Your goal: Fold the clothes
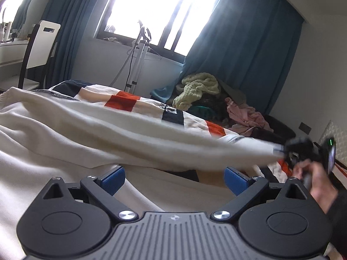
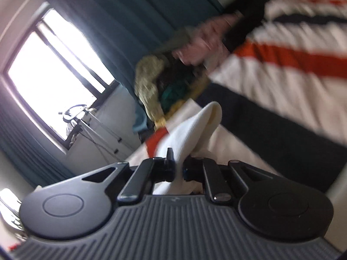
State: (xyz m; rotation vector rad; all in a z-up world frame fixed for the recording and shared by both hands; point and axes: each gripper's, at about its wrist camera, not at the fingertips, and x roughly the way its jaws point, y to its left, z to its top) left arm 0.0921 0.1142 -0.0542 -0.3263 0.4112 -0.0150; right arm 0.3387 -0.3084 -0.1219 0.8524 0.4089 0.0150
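On the bed the cream sweater lay unfolded; right tool pinched its sleeve, lifted across. Left tool gaped empty. Folding barely begun.

Ahead of my left tongs, far behind, is a bright window with blue curtains on both sides. Under it stands a garment steamer. To the far left of my tongs I see a white chair beside a white desk.
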